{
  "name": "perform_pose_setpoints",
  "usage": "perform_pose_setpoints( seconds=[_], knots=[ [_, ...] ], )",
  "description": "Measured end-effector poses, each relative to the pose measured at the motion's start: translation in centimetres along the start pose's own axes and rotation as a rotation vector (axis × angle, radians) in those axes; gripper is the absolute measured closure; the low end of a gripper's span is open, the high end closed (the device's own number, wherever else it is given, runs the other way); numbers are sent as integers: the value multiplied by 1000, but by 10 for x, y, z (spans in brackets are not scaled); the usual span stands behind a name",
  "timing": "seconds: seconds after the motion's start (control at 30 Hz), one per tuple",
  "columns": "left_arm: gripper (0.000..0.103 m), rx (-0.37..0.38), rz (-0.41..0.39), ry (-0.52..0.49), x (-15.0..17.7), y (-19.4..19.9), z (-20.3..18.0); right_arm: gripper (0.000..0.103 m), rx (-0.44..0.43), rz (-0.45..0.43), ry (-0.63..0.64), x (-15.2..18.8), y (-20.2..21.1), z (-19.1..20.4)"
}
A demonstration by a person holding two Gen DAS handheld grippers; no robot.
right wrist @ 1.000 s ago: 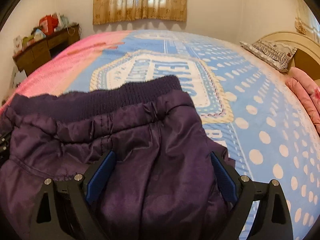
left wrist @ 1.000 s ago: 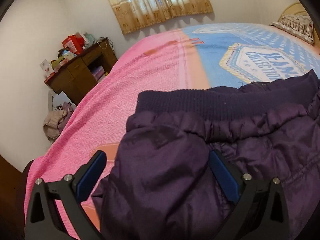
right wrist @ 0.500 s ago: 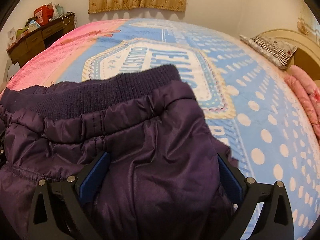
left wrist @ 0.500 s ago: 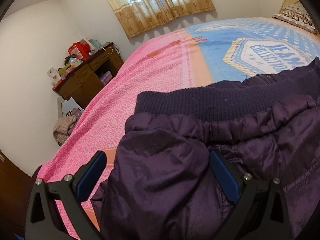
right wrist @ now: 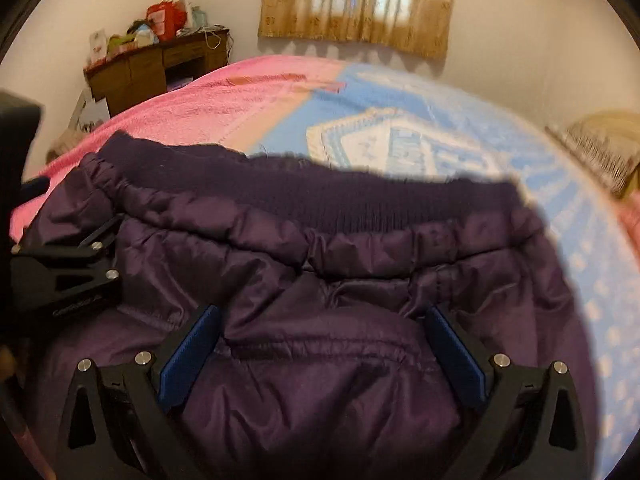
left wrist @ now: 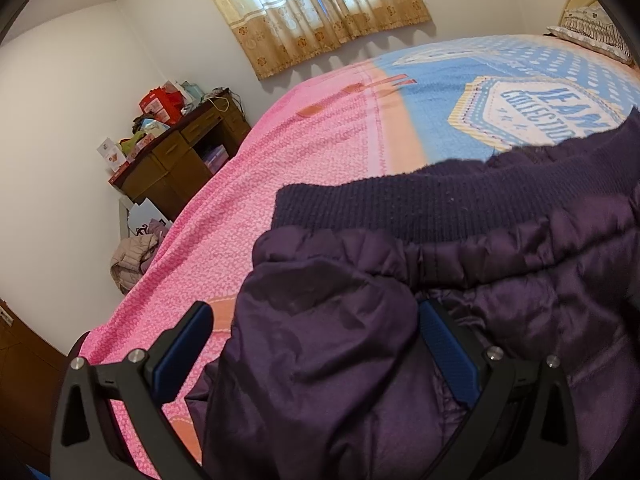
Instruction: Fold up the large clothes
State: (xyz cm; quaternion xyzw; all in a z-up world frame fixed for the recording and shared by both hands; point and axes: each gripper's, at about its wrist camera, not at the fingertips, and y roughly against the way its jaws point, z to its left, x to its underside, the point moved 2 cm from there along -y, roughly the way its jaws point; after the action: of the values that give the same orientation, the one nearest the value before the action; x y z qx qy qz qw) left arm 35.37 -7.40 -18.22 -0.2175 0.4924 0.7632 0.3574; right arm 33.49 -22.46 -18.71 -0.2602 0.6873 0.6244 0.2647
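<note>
A dark purple puffer jacket (left wrist: 460, 288) with a ribbed knit hem (left wrist: 440, 204) lies on the bed. My left gripper (left wrist: 316, 340) has its jaws wide apart, with a bulge of the jacket's left corner between the blue pads (left wrist: 446, 352). In the right wrist view the same jacket (right wrist: 320, 280) fills the foreground. My right gripper (right wrist: 320, 344) is also wide apart around a fold of it. The left gripper (right wrist: 76, 272) shows at the left edge of the right wrist view, on the jacket's left side.
The bed has a pink and blue printed cover (left wrist: 320, 140). A wooden desk (left wrist: 176, 160) with clutter stands by the far left wall, clothes (left wrist: 132, 256) heaped on the floor beside it. A curtained window (left wrist: 320, 8) is behind. A pillow (right wrist: 600, 152) lies at right.
Both grippers have risen and tilted with the jacket still between the pads. The right view has swung left and is blurred, and the left gripper now shows in it.
</note>
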Motion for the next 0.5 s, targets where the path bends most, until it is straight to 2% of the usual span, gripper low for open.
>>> perform_pose_setpoints(
  seconds=[0.5],
  knots=[
    [0,-2,9,-1,-1,-2,0,1,15,12,23,-2,-12,5]
  ],
)
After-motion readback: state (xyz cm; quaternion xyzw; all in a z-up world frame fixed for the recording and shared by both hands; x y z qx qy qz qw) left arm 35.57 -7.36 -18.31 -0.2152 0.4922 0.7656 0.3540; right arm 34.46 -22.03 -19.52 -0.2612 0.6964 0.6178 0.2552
